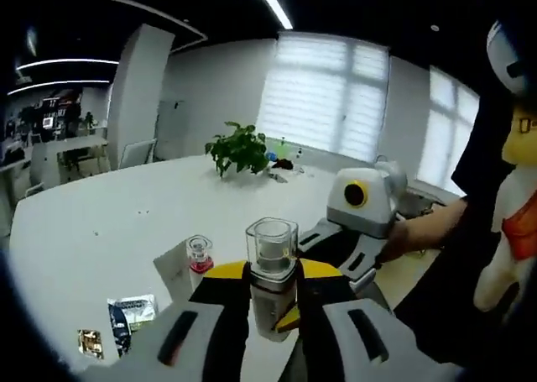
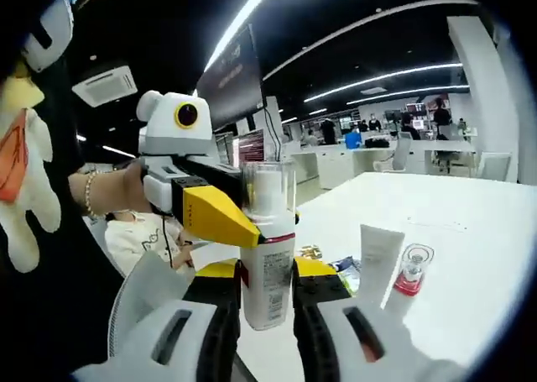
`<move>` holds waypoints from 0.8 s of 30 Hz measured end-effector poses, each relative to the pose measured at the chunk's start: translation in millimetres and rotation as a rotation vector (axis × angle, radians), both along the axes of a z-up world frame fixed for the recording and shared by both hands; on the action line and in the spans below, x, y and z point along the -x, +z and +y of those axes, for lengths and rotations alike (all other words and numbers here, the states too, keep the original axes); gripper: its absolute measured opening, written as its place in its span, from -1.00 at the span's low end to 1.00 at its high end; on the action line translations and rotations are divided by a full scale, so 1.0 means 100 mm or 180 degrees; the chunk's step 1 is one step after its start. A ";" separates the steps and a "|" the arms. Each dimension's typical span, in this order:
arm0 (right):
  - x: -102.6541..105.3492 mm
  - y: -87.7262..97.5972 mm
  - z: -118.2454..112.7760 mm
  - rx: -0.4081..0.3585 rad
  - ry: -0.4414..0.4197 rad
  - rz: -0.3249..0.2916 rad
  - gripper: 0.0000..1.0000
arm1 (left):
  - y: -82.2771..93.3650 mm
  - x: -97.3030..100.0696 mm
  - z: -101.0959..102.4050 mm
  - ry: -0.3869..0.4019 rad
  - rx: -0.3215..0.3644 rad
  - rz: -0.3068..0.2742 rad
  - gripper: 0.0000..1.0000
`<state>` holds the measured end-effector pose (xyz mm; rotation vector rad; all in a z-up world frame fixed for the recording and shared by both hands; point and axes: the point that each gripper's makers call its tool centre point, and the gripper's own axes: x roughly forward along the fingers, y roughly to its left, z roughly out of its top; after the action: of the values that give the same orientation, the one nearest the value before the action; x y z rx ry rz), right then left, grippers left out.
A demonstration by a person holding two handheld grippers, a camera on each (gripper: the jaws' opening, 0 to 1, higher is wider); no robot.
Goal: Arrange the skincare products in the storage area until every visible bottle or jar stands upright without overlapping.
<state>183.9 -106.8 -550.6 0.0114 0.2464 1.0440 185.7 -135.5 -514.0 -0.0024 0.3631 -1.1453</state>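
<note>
Both views look across a large white table (image 1: 126, 206) in an open office.

In the left gripper view, the left gripper (image 1: 270, 315), grey with yellow and black jaws, is closed around a white bottle with a clear square cap (image 1: 271, 256), held upright above the table. The right gripper (image 1: 357, 231) comes in from the right and is at the same bottle, a hand (image 1: 401, 238) behind it.

In the right gripper view, the right gripper (image 2: 267, 302) clamps the bottle (image 2: 268, 248) low on its printed body, just under a red band. The left gripper (image 2: 197, 189) reaches in from the left, its yellow jaw against the bottle's upper part.

On the table stand a small clear jar with a pink-red base (image 1: 200, 254) and, just beside it, an upright white squeeze tube (image 2: 377, 256). Flat foil sachets (image 1: 134, 311) lie near the table's edge. A green potted plant (image 1: 239, 149) sits well apart, towards the blinds-covered windows (image 1: 323, 92).
</note>
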 end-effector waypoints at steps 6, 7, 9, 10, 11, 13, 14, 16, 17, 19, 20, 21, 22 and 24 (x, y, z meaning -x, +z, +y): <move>-0.10 -0.27 -0.19 0.0255 -0.0064 0.0010 -0.55 | -0.19 -0.02 -0.13 0.0120 -0.0122 -0.0007 -0.69; -0.12 -0.32 -0.21 0.0283 -0.0053 0.0014 -0.55 | -0.22 -0.02 -0.14 0.0134 -0.0142 -0.0015 -0.69; -0.15 -0.40 -0.24 0.0331 -0.0031 0.0026 -0.55 | -0.31 -0.06 -0.16 0.0181 -0.0178 -0.0015 -0.69; -0.16 -0.44 -0.25 0.0378 -0.0002 0.0014 -0.55 | -0.33 -0.05 -0.21 0.0204 -0.0209 -0.0014 -0.69; -0.17 -0.49 -0.26 0.0426 0.0029 0.0009 -0.55 | -0.38 -0.06 -0.22 0.0219 -0.0232 0.0005 -0.69; -0.23 -0.60 -0.28 0.0500 0.0068 -0.0008 -0.55 | -0.49 -0.12 -0.23 0.0273 -0.0277 0.0019 -0.69; -0.25 -0.66 -0.30 0.0545 0.0097 -0.0015 -0.55 | -0.53 -0.14 -0.23 0.0286 -0.0296 0.0022 -0.69; -0.29 -0.75 -0.31 0.0624 0.0135 -0.0070 -0.55 | -0.64 -0.18 -0.24 0.0333 -0.0364 0.0033 -0.69; -0.31 -0.80 -0.31 0.0632 0.0141 -0.0058 -0.55 | -0.66 -0.19 -0.24 0.0339 -0.0374 0.0041 -0.69; -0.34 -0.88 -0.32 0.0660 0.0145 -0.0049 -0.55 | -0.79 -0.24 -0.26 0.0375 -0.0428 0.0070 -0.69; -0.35 -0.92 -0.33 0.0675 0.0145 -0.0043 -0.55 | -0.85 -0.26 -0.28 0.0386 -0.0459 0.0098 -0.69; -0.37 -0.99 -0.34 0.0699 0.0144 -0.0021 -0.55 | -0.89 -0.27 -0.29 0.0385 -0.0480 0.0111 -0.69; -0.38 -1.03 -0.35 0.0718 0.0132 -0.0016 -0.55 | -0.95 -0.30 -0.28 0.0393 -0.0495 0.0119 -0.69; -0.42 -1.14 -0.38 0.0763 0.0082 -0.0030 -0.55 | -1.07 -0.35 -0.28 0.0402 -0.0540 0.0133 -0.69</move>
<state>226.2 -144.5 -664.9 -0.2136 0.3626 1.0344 220.5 -163.5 -621.0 0.0983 0.4898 -0.9883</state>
